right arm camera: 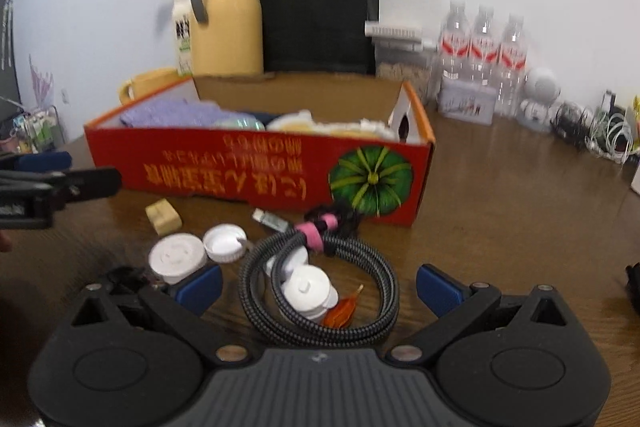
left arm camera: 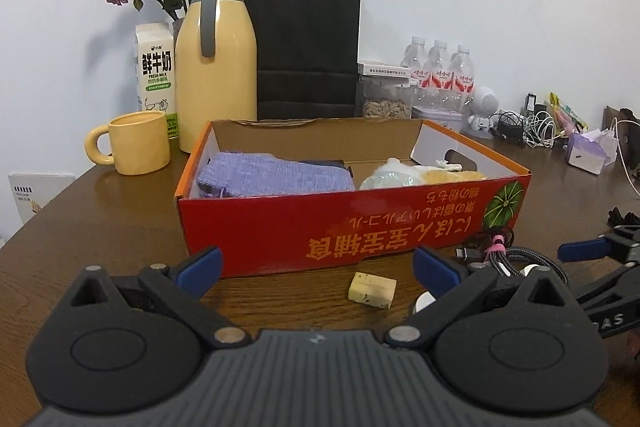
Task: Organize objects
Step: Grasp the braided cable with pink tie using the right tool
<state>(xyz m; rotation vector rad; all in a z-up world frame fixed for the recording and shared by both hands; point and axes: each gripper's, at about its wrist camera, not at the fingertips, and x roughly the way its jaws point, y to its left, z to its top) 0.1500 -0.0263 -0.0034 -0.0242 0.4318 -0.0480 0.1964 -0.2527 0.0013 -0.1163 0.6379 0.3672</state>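
red cardboard box (right arm camera: 260,163) sits mid-frame as the collecting bin, already holding a purple cloth (left arm camera: 272,175). the right gripper (right arm camera: 318,287), jaws apart, straddles the braided cable (right arm camera: 360,267) at lower centre, probably next to go in. the left gripper (left arm camera: 316,267), also apart and empty, hovers near the tan block (left arm camera: 372,289).

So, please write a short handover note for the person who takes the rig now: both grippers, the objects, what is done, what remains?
Left hand-held gripper: open, empty, facing the red cardboard box.
Right hand-held gripper: open, empty, over the braided cable.
Done: purple pouch and some soft items lie in the box.
Left on the table: cable, beige block, white lidded containers, loose white cap.
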